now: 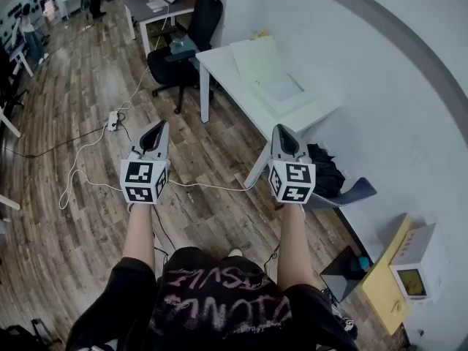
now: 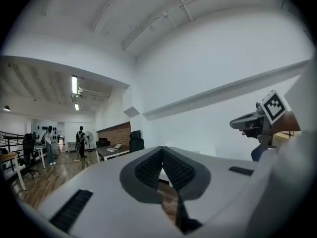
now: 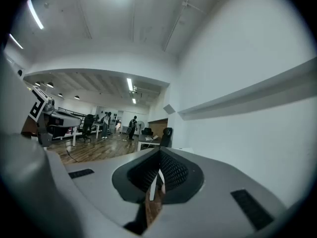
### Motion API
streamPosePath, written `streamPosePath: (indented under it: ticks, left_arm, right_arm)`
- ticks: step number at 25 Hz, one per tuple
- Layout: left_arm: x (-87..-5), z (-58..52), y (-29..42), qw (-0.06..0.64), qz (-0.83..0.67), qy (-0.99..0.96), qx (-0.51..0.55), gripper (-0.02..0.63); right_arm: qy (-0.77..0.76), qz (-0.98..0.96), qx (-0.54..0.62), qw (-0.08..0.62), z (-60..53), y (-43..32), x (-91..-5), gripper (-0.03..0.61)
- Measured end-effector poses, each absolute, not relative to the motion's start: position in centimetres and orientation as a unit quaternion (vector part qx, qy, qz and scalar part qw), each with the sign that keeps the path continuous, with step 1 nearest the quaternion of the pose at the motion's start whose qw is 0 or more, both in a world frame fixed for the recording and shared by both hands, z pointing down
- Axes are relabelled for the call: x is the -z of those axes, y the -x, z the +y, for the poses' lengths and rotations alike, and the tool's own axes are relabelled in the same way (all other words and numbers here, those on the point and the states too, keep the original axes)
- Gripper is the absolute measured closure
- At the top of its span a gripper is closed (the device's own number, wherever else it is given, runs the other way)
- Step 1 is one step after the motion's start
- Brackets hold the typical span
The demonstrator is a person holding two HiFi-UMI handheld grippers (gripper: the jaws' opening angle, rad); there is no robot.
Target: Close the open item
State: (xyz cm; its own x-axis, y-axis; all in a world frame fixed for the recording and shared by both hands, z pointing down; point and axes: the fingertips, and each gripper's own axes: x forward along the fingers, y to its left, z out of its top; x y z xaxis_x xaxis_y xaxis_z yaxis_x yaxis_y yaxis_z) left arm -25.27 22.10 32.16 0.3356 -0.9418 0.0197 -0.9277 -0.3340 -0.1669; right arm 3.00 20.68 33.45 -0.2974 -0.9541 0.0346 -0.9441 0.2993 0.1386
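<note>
I hold both grippers out in front of me at waist height, side by side over the wood floor. The left gripper is shut with nothing between its pads. The right gripper also has its jaws together and holds nothing. At the lower right of the head view a white microwave-like box stands on a yellow top. Beside it is a dark open laptop-like thing. Both are well off to my right, away from the grippers. I cannot tell from here which item stands open.
A white desk with papers stands ahead against the white wall, with a black office chair to its left. A dark bag and a grey-blue seat lie to the right. Cables and a power strip run across the floor. People stand far off.
</note>
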Motion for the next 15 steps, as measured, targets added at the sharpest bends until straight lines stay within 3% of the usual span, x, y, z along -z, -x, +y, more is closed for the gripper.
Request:
streamPosePath:
  ticks: [15]
  left_arm:
    - [-32.4, 22.1, 26.3, 0.062, 0.574, 0.815, 0.054, 0.611]
  right_arm:
    - [-0.588, -0.805, 0.056, 0.055, 20.5, -1.8, -33.3, 0.577]
